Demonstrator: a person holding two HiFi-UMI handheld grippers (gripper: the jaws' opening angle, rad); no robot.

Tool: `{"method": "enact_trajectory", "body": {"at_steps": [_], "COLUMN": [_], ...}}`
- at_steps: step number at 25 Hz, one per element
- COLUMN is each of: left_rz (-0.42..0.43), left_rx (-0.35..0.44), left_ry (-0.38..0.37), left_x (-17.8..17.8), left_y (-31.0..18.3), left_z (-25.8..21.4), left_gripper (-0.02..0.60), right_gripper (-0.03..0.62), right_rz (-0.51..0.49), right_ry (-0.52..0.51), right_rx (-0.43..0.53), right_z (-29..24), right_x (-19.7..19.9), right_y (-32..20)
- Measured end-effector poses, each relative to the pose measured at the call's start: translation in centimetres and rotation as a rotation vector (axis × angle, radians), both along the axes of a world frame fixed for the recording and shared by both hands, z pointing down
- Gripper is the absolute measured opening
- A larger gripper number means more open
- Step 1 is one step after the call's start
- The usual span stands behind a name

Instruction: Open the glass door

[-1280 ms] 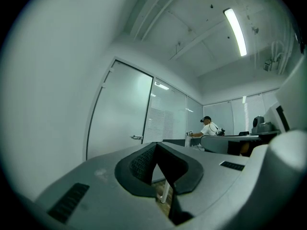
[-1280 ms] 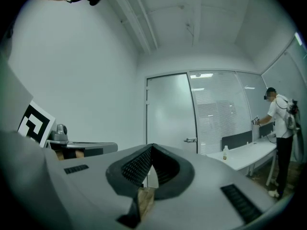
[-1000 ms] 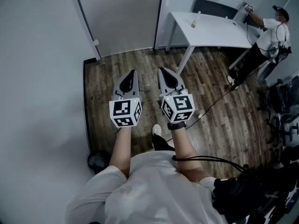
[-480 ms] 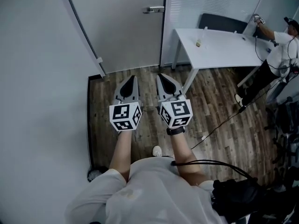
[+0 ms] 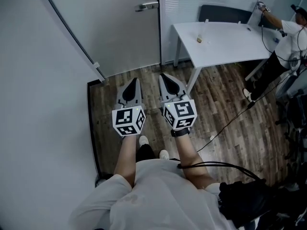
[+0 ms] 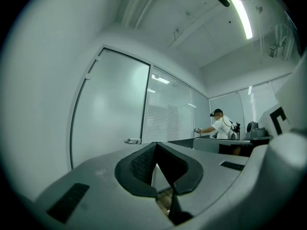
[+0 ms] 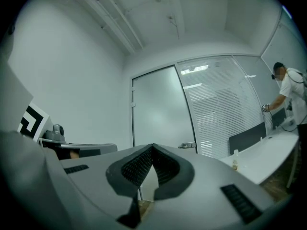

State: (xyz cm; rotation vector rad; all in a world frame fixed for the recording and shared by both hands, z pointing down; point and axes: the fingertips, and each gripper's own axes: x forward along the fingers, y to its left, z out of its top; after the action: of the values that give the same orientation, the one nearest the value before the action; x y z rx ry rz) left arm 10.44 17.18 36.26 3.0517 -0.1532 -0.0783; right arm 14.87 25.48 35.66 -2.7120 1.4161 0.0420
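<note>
Both grippers have come nearer the frosted glass door (image 5: 117,32), which stands at the far side with its lever handle (image 5: 147,5) at its right edge. The left gripper (image 5: 134,83) and right gripper (image 5: 164,78) hover side by side near it, each with jaws closed and empty.

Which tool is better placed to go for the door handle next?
Left, marginally. The door handle sits closer to the line of the left tool than of the right tool. Both are shut, empty and well short of the glass door.
</note>
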Motion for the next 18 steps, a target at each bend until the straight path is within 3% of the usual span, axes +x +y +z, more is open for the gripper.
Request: {"method": "enact_trajectory", "body": {"at_steps": [3,8,18], "left_rz": [0.009,0.055,0.105], "left_rx": [-0.011,-0.030,-0.020], "left_ry": [0.011,0.009,0.075], "left_x": [0.4,10.8,22.7], "left_y": [-0.6,-5.6,-14.3], "left_z": [-0.3,0.5,-2.4], "left_gripper": [0.000,0.000,0.000], "right_gripper": [-0.003,-0.003,-0.003], "right_rz": [-0.002,0.042,0.109], "right_ry": [0.007,0.006,0.058], "right_rx": [-0.021,-0.050,-0.056], "right_z": [-0.1,0.7,-1.9], "right_x": [-0.3,9.3,20.2], "right_y": [-0.7,-5.5,-13.7]}}
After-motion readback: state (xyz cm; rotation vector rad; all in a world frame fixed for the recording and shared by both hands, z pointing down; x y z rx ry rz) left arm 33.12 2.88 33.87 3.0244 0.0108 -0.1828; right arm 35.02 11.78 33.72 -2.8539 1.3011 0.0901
